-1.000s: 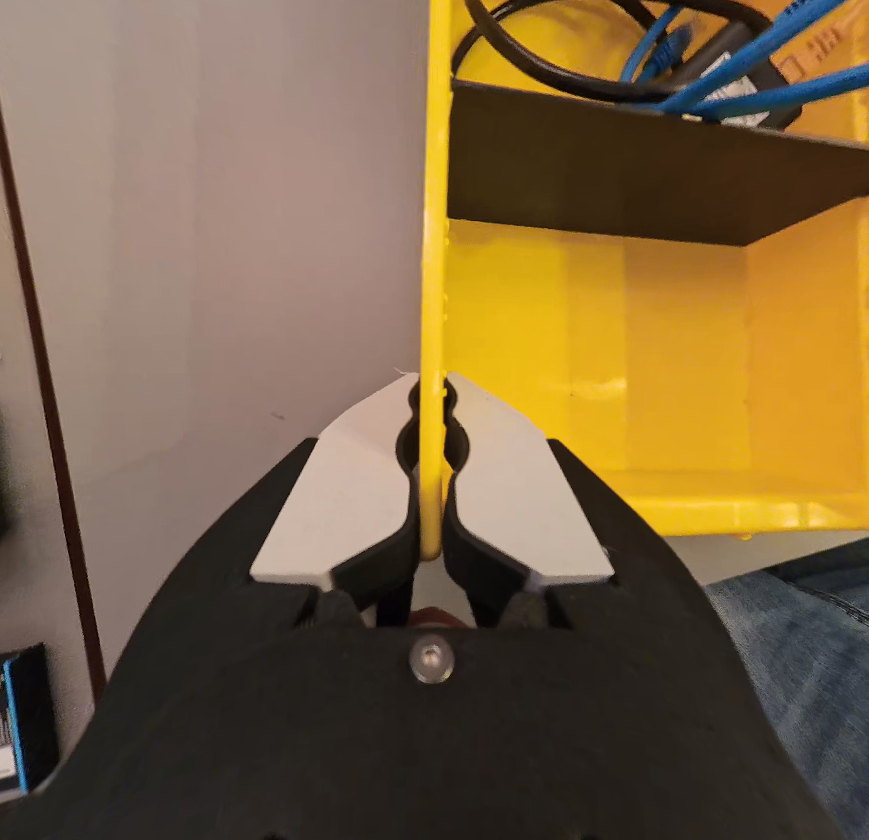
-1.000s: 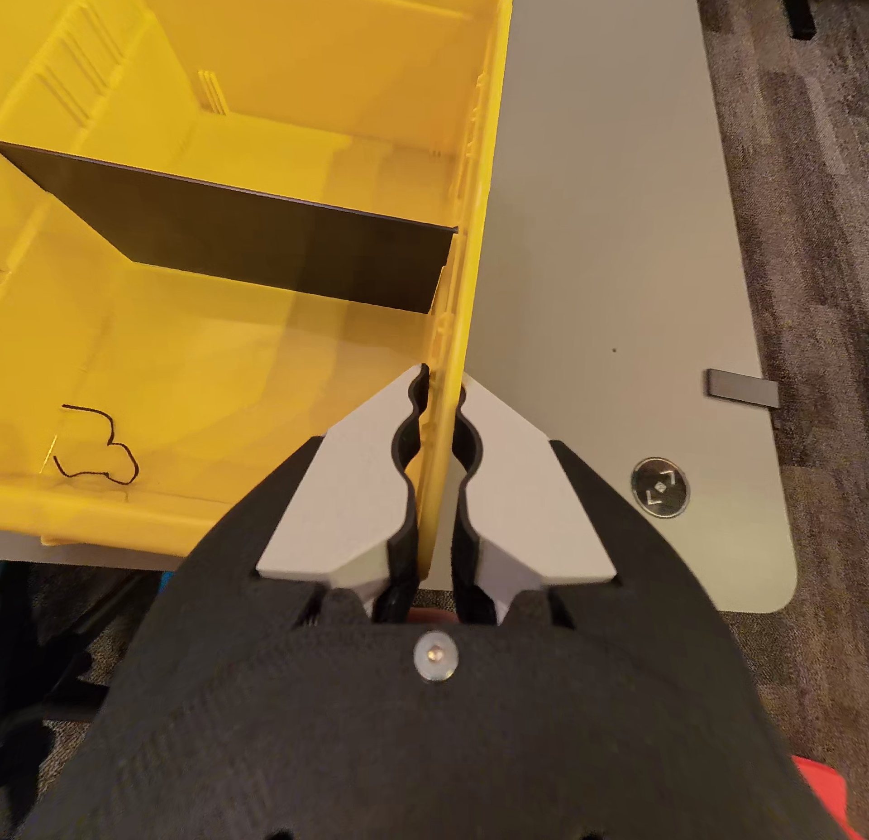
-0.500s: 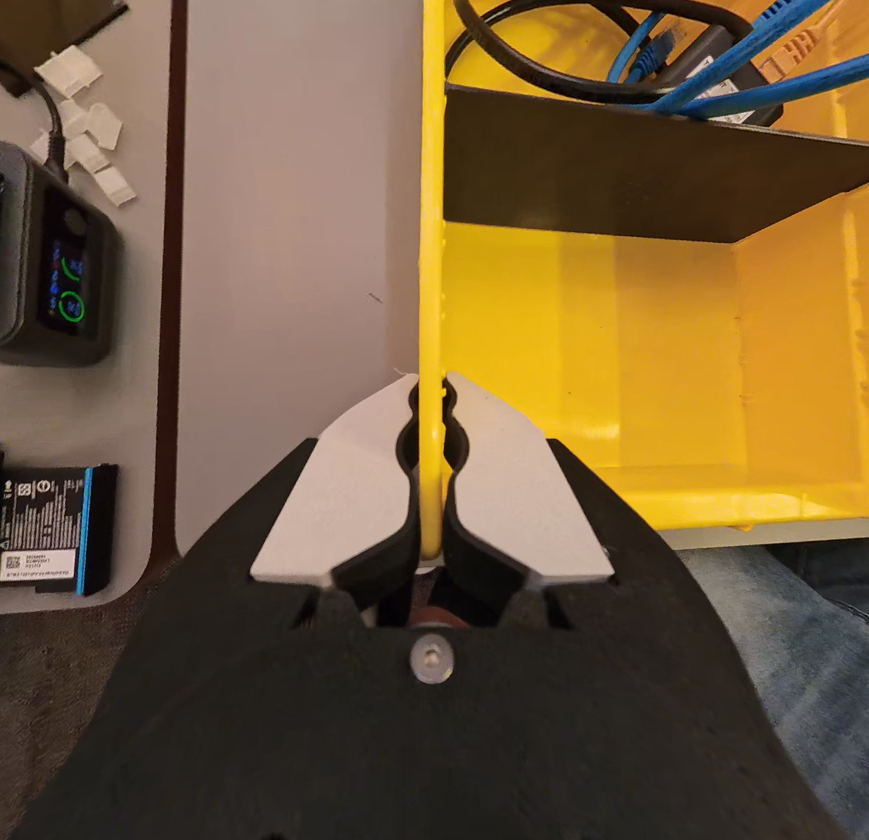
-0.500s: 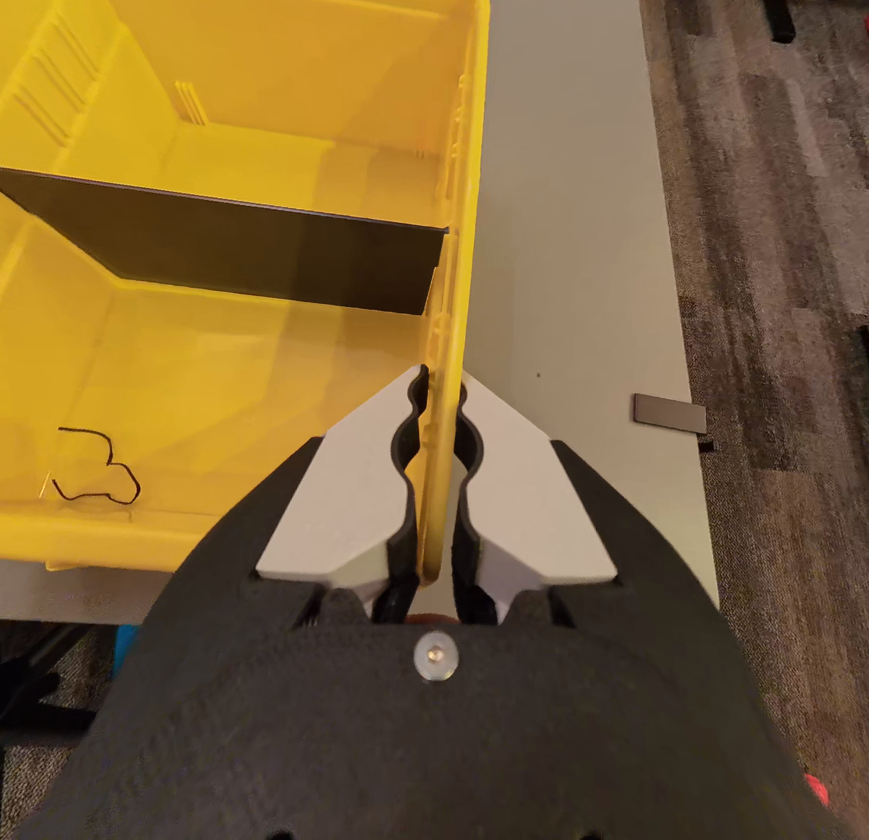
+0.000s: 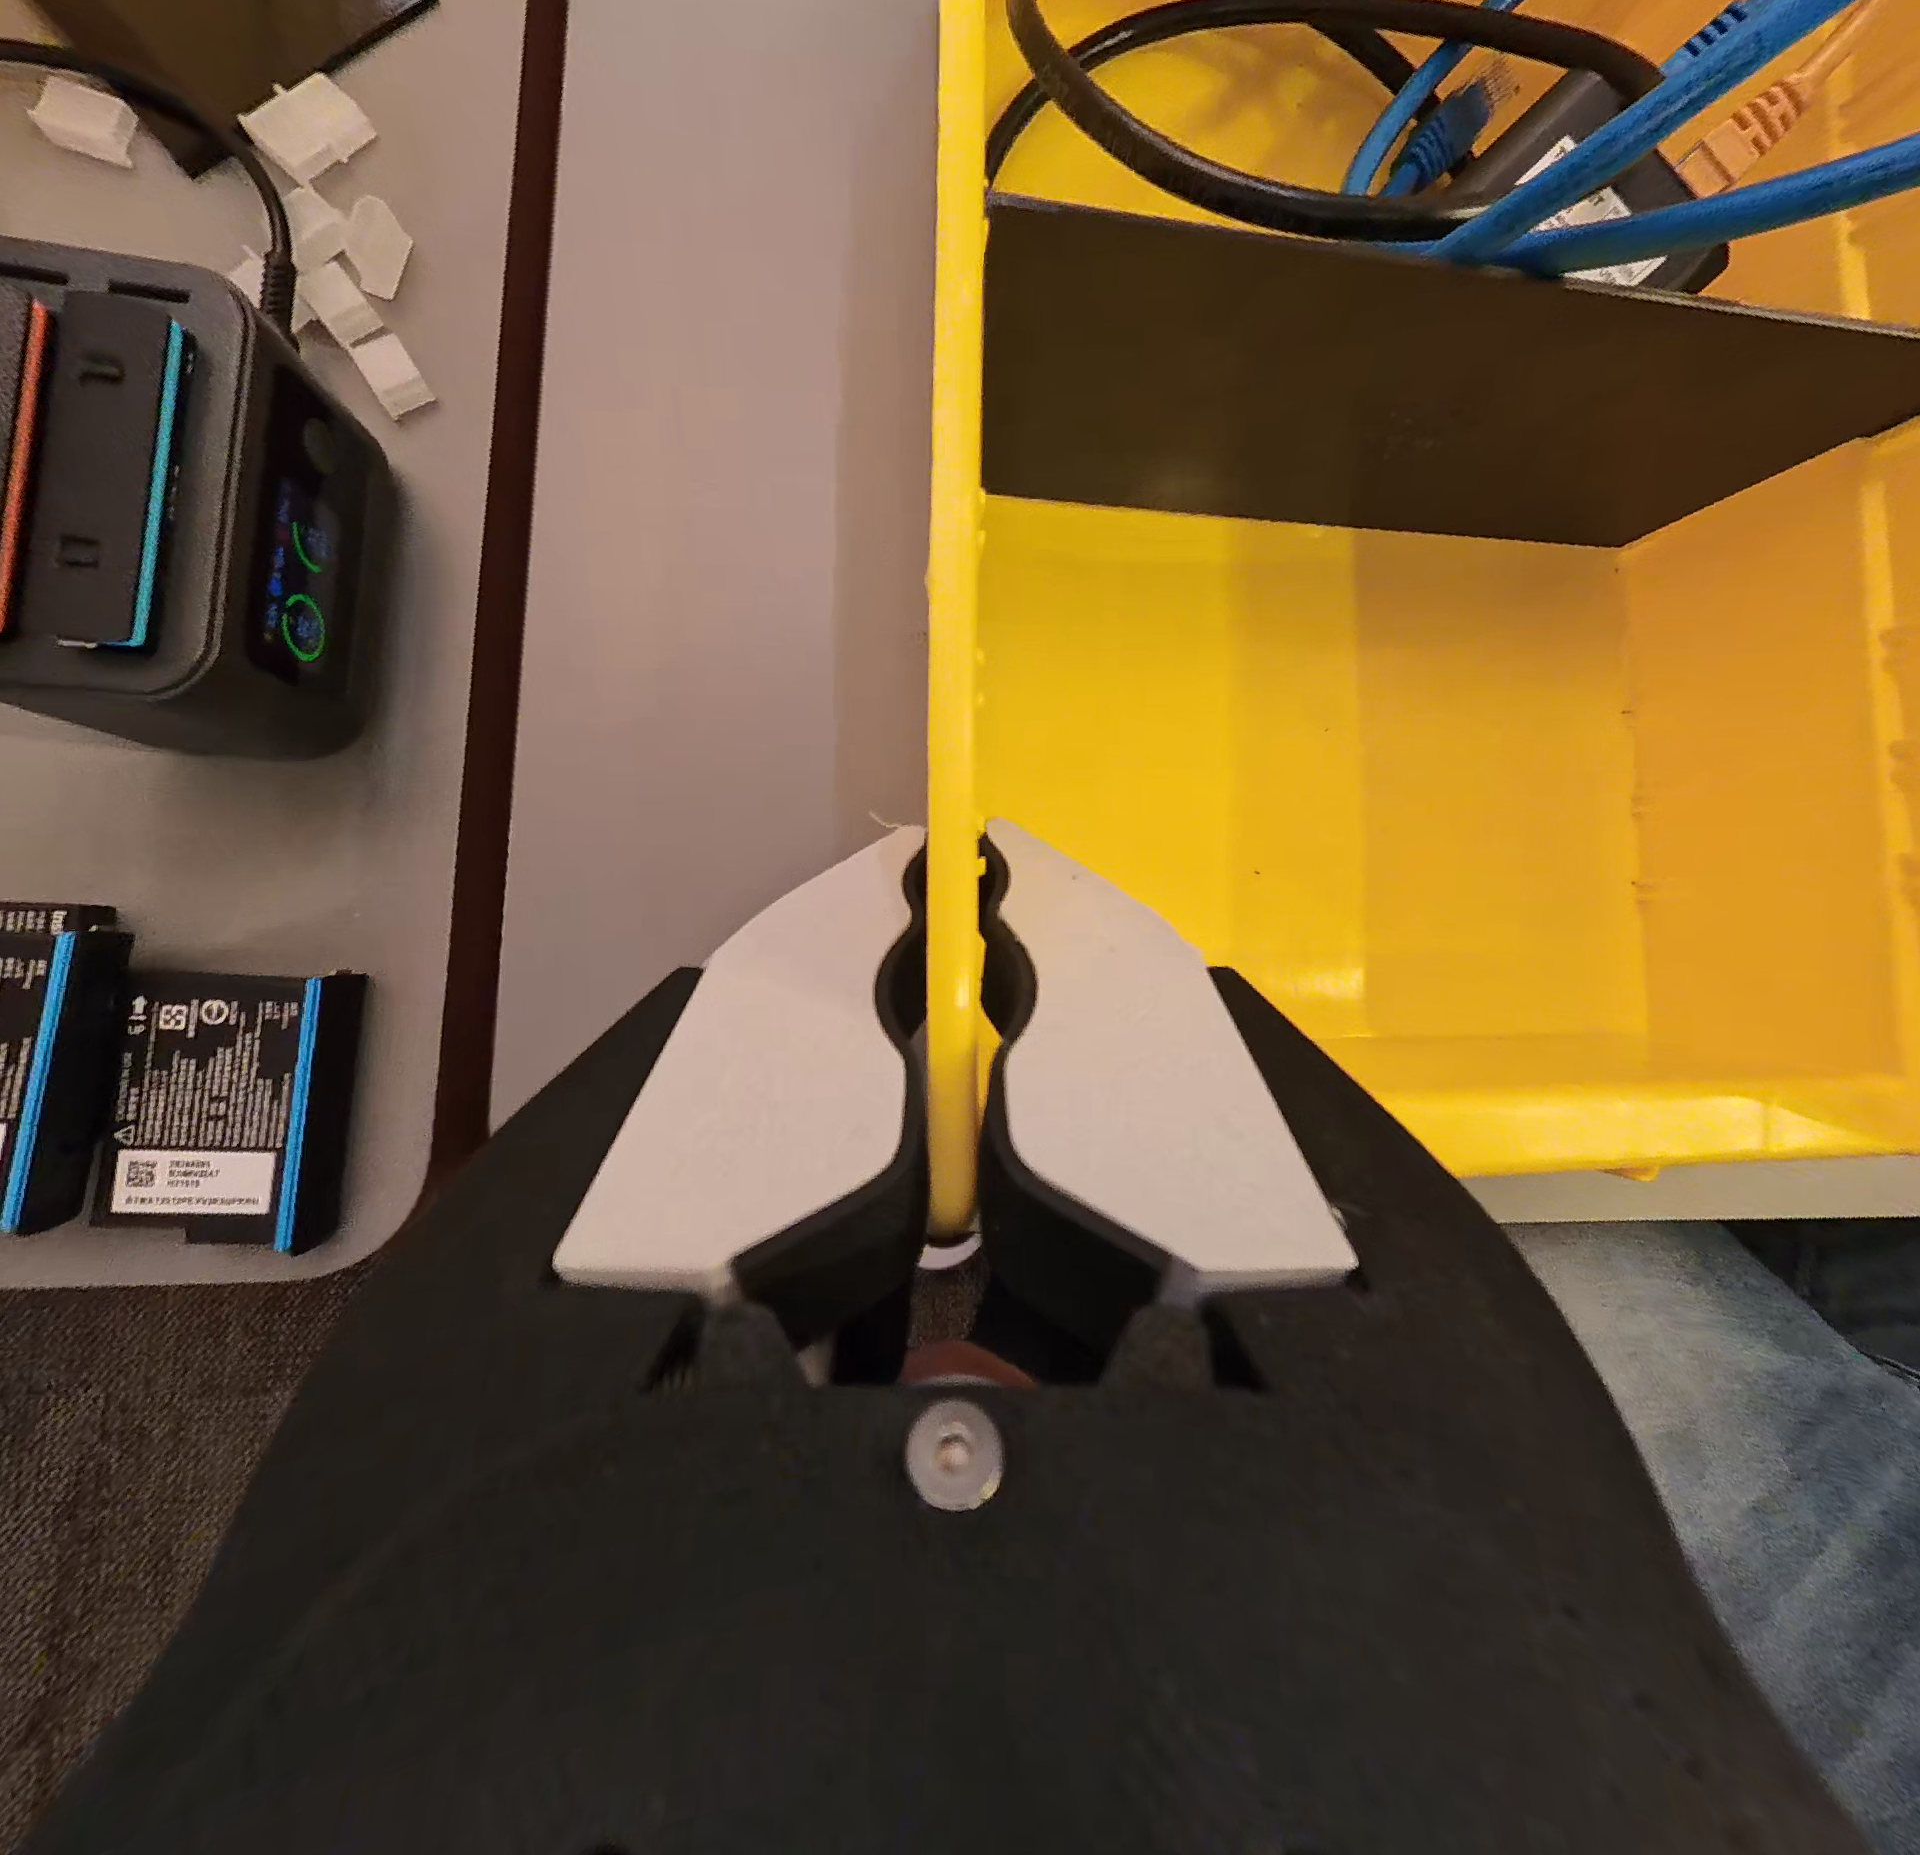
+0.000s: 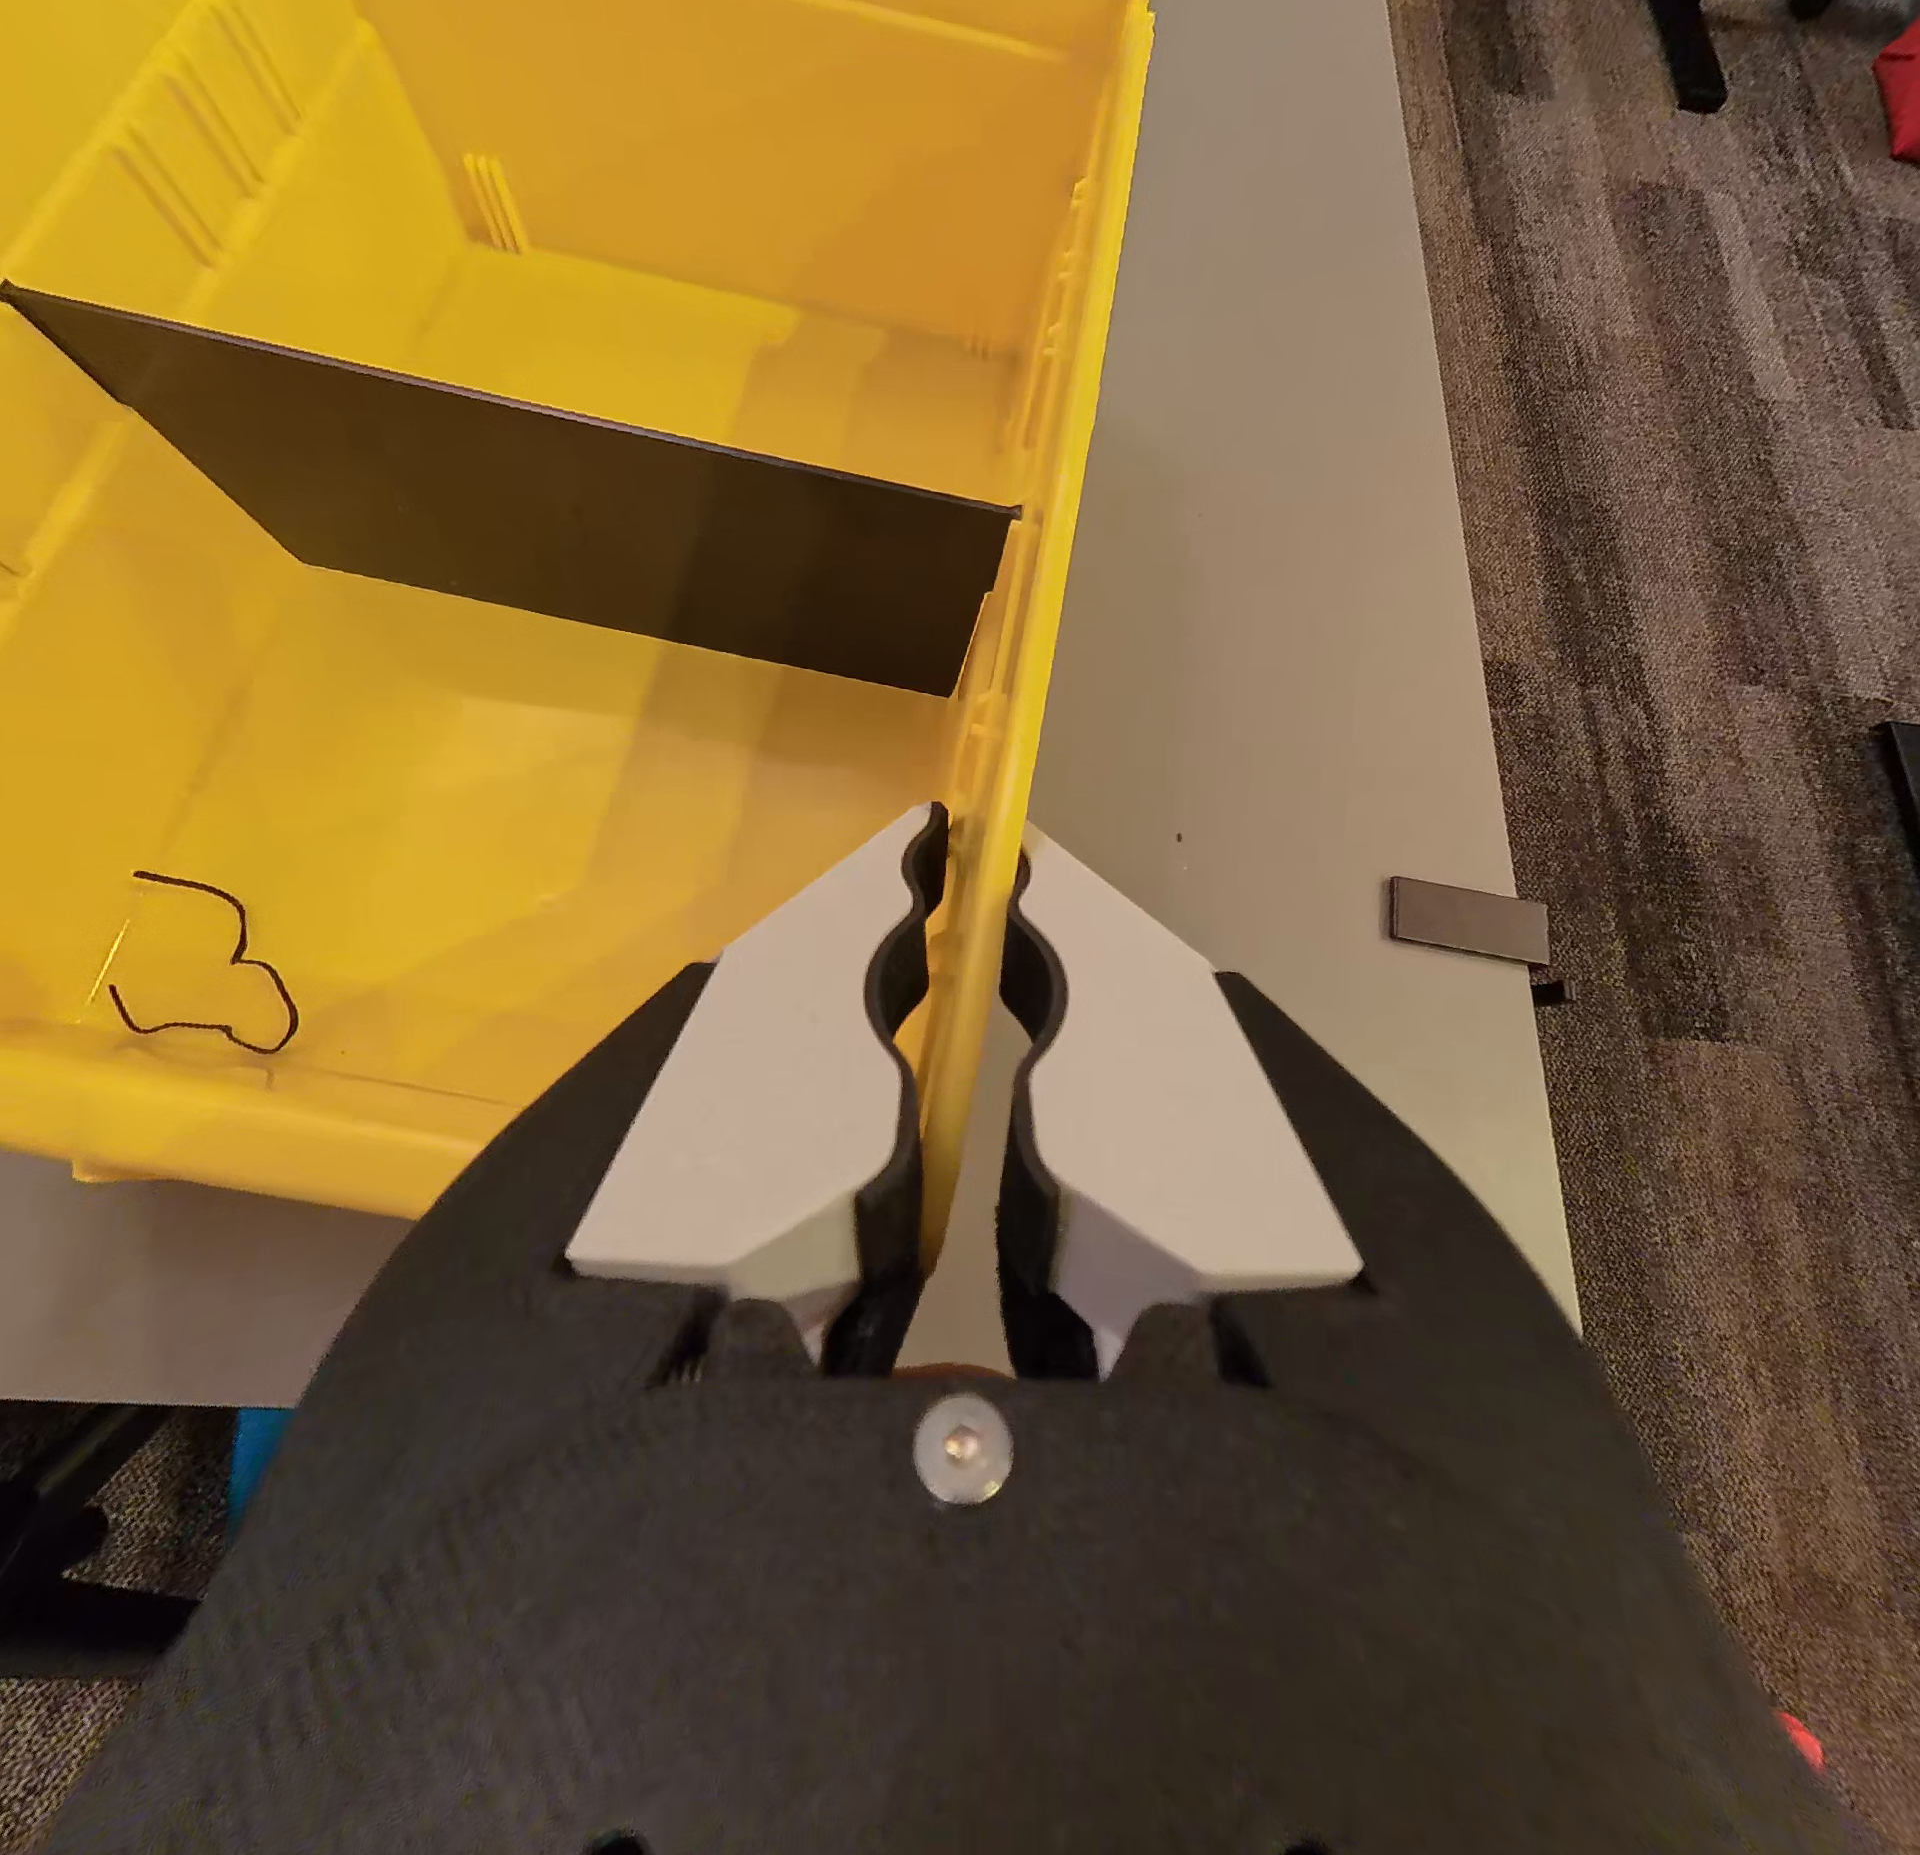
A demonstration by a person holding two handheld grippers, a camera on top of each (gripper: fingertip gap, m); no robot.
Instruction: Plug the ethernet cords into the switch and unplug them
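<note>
A yellow bin (image 5: 956,455) with a black divider (image 5: 1403,423) stands on a grey table. Behind the divider lie several blue ethernet cords (image 5: 1704,205), a looped black cable (image 5: 1195,174) and a dark switch (image 5: 1558,117), partly hidden by the cords. My left gripper (image 5: 951,839) is shut on the bin's left wall. In the right wrist view my right gripper (image 6: 982,829) is shut on the bin's right wall (image 6: 1081,351). The near compartment holds only a thin black wire loop (image 6: 208,964). The divider (image 6: 582,527) shows there too.
Left of the bin, across a dark gap, a black charger (image 5: 208,506) with batteries, loose batteries (image 5: 218,1109) and white plastic clips (image 5: 343,247) lie on another table. A leg in jeans (image 5: 1714,1442) is at the near edge. A black tab (image 6: 1465,922) marks the table's right edge, with carpet (image 6: 1714,455) beyond.
Both grippers keep their hold on the bin's walls. The views have shifted over the table: the charger and batteries on the left have come into view, and the table's right edge looks nearer.
</note>
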